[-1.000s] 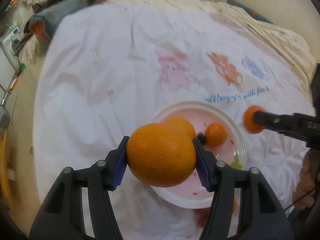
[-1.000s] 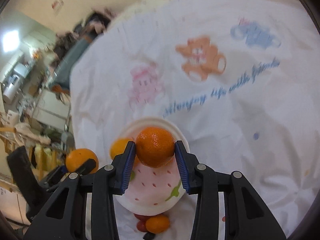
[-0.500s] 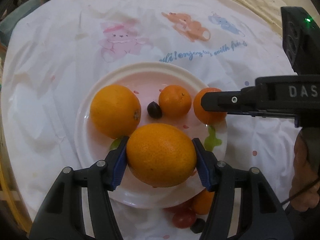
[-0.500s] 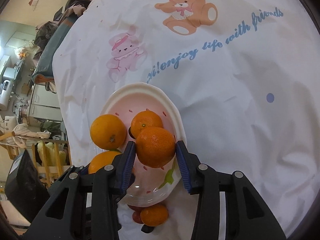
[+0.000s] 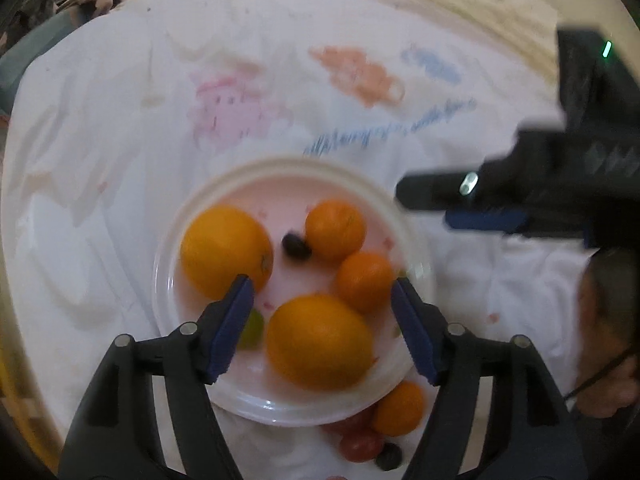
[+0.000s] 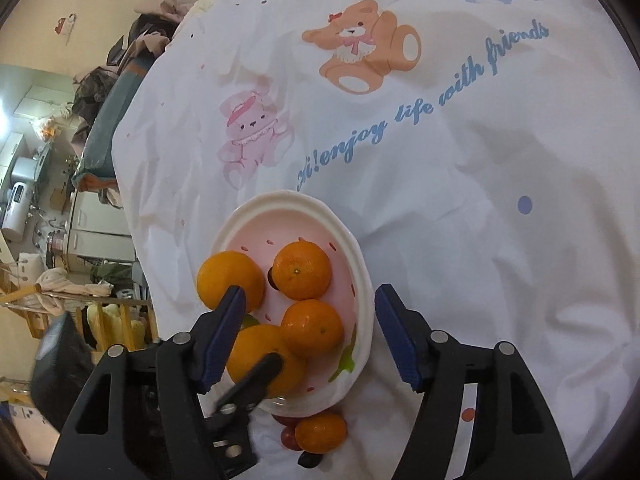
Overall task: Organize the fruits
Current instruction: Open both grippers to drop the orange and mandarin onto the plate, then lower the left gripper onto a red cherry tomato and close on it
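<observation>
A white plate with a pink inside holds several oranges and a dark grape. My left gripper hangs over its near side with jaws opening. The big orange lies on the plate between the pads, gaps on both sides. My right gripper is opening too, over the plate. A small orange rests below its pads, free of them. From the left wrist view the right gripper reaches in from the right, just past the plate's rim.
A small orange, a red tomato and a dark grape lie on the sheet by the plate's near edge. The white sheet with cartoon bears spreads beyond. A hand is at the right. The bed's edge drops off left.
Both grippers have opened and let go of their oranges, which now lie on the plate. The left gripper moved over the plate.
</observation>
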Available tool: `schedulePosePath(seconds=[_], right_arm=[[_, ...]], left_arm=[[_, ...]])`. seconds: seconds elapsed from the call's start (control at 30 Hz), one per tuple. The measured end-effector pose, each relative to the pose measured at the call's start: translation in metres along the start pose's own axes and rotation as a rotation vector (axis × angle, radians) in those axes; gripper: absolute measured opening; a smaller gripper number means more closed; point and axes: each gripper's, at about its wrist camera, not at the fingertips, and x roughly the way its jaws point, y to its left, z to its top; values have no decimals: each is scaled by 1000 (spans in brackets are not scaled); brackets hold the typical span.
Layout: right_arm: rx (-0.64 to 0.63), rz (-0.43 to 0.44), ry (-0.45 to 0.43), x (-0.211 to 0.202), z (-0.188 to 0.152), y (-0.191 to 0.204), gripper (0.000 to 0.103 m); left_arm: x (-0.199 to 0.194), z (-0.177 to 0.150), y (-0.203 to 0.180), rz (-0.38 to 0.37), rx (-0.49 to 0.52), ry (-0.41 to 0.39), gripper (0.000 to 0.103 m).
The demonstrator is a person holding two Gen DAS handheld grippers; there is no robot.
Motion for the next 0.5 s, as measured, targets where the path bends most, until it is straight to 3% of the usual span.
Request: schedulePosePath(seconds=[0.2,0.3,0.5], right_arm=[[-4,8,-42,-14,2,3,70],[-28,1,-60,-21,0,9,70],[-62,13,-60,-36,-16,18,70]], left_arm=[[-64,15,20,-45,-81,-234,68],[-89,21,40,-23,-142,-304,68],[-111,8,62,73,-193,-296,68]])
